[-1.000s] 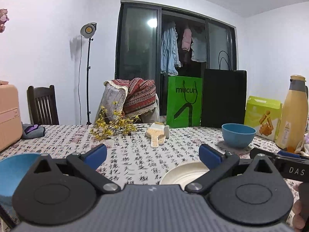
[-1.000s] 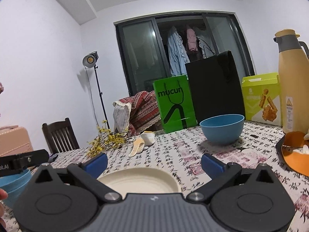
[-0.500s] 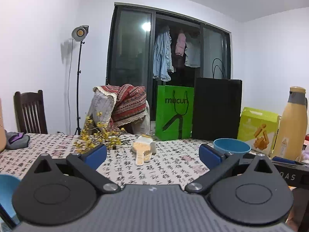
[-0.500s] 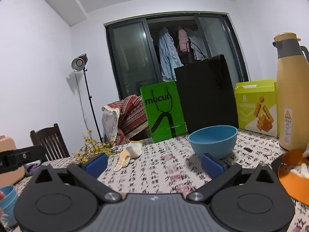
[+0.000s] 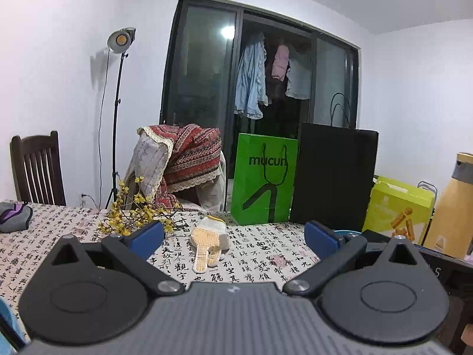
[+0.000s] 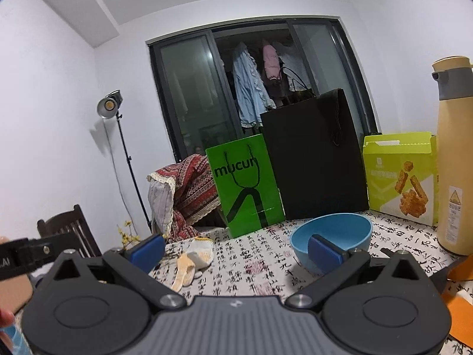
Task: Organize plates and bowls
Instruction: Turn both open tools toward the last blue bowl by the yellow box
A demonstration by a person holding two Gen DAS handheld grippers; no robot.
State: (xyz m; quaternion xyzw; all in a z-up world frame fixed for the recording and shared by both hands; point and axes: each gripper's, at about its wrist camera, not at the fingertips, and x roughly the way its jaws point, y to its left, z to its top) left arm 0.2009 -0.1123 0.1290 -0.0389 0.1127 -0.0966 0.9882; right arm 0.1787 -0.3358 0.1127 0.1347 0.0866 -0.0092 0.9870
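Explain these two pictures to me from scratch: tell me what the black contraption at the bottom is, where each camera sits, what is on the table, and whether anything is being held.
There is no robot here. A person holds one hand-held gripper in each hand, and each carries a wide-angle camera looking forward along its two blue-tipped jaws. One picture comes from the left gripper, the other from the right gripper. Both have their jaws wide open and hold nothing.

The table wears a cloth printed with black characters. On it lie a work glove, a spray of yellow flowers, a blue bowl, a green paper bag, a black paper bag, a green snack box and a tan thermos jug. The right gripper points toward the bowl.
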